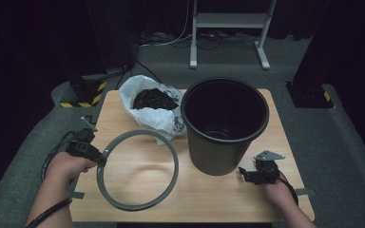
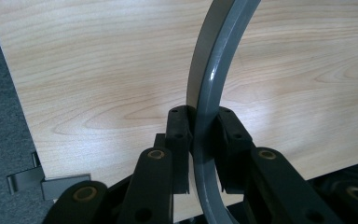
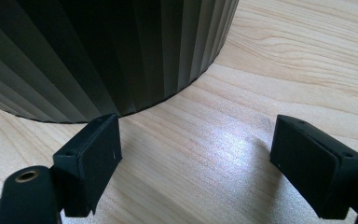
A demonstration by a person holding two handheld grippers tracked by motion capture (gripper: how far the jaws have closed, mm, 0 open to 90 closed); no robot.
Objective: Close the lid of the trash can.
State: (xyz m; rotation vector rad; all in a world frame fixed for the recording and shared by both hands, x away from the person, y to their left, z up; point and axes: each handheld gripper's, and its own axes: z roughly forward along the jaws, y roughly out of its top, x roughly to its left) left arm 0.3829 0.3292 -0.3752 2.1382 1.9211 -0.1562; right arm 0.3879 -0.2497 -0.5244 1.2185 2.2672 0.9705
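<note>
The left tool [image 1: 100,159] is pinching the left side of the grey ring [image 1: 138,170], one pad on the inner face and one on the outer, as the left gripper view shows [image 2: 205,140]. The ring sits over the front-left part of the counter [image 1: 228,199], between its left edge and the bin [image 1: 224,124]. The right tool [image 1: 247,175] rests near the front-right corner, jaws spread with nothing between them, just in front of the bin's ribbed wall [image 3: 98,51].

Risks from here:
- The grip covers only a narrow stretch of rim. The far side of the ring may sag or swing, and the ring could twist out of the pads.
- The far arc lies close to the white bag [image 1: 154,107] and could snag it.
- A knock from the ring could shift the bin, which nothing steadies.

Containers: the bin stands upright and looks empty. The white bag, at the back-left beside the bin, is open and holds a crumpled black mass.
</note>
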